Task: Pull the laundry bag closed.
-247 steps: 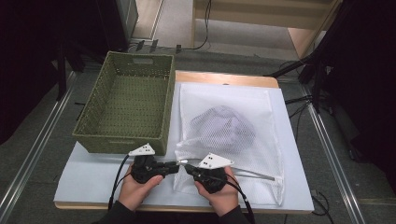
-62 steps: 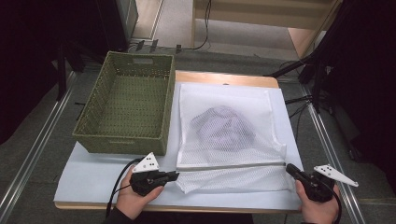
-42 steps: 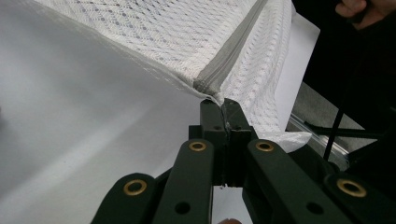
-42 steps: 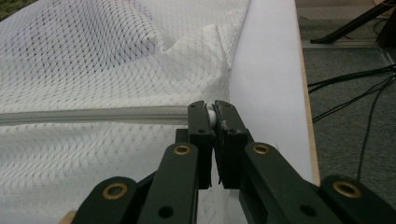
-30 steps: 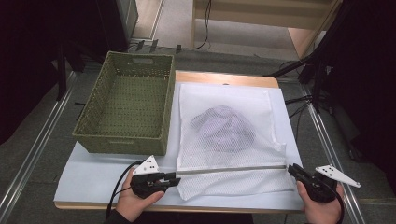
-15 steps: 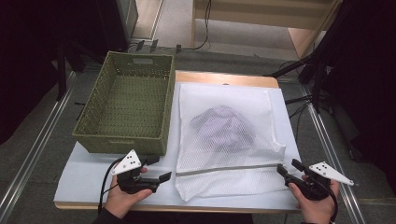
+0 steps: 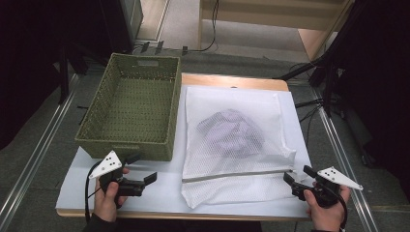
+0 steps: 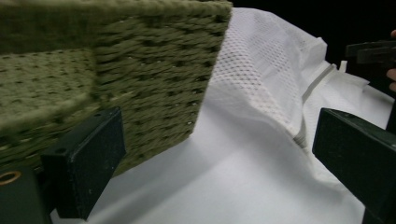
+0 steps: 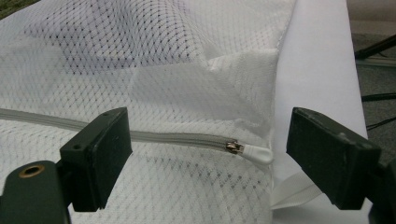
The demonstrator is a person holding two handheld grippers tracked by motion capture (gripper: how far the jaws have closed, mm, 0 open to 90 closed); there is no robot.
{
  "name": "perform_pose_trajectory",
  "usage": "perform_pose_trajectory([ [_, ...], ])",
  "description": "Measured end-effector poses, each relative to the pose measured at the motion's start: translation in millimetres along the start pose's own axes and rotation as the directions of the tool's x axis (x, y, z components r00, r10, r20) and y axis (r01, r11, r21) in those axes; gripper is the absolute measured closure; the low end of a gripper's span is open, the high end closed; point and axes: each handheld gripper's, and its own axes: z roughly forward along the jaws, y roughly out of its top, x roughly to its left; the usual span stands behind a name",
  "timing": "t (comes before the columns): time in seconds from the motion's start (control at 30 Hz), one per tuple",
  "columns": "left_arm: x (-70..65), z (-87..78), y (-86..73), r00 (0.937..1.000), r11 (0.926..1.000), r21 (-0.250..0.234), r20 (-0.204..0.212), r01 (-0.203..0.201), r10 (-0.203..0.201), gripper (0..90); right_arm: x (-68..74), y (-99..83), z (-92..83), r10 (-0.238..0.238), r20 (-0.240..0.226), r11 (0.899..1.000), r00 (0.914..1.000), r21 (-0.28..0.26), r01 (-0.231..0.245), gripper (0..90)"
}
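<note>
Mesh laundry bag (image 7: 237,145), white with a bundle of greyish clothing (image 7: 231,133) inside, lies flat on the table (image 7: 159,195) between the two claws, nearer the right one. Its grey zipper (image 7: 237,175) runs across the near end of the bag, closed along its length, with the white pull tab (image 9: 257,154) lying at the end just ahead of the right claw (image 7: 296,180). In the right gripper view the tab sits on the mesh between the two black jaws, closer to the right-hand one, and touches neither. That claw's jaws have just been opening and now stand wide apart, holding nothing.

Off to the bag's other side, the left claw (image 7: 140,174) hovers over bare table, well apart from the zipper's near end. Its jaws have also just been opening and stand wide, with nothing between them. The woven green basket (image 7: 130,111) stands just beyond this claw, its near wall close to the upper jaw, and in the left gripper view the basket's corner (image 8: 140,84) meets the edge of the bag.
</note>
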Motion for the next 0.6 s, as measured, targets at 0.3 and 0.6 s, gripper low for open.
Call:
perform_pose_trajectory([
  [0.3,18.5,-20.4,-3.8,0.9984,1.0000,0.002,-0.056,0.001,-0.001,0.0,-2.1,-0.9,0.4,0.012,0.011,1.000,0.9999,0.008,-0.012,12.7],
  [0.6,32.0,-31.6,-5.5,0.9941,0.9999,-0.009,-0.108,0.008,-0.009,0.0,-13.3,-1.0,-3.5,0.037,0.030,0.999,0.9989,-0.006,-0.037,13.2],
])
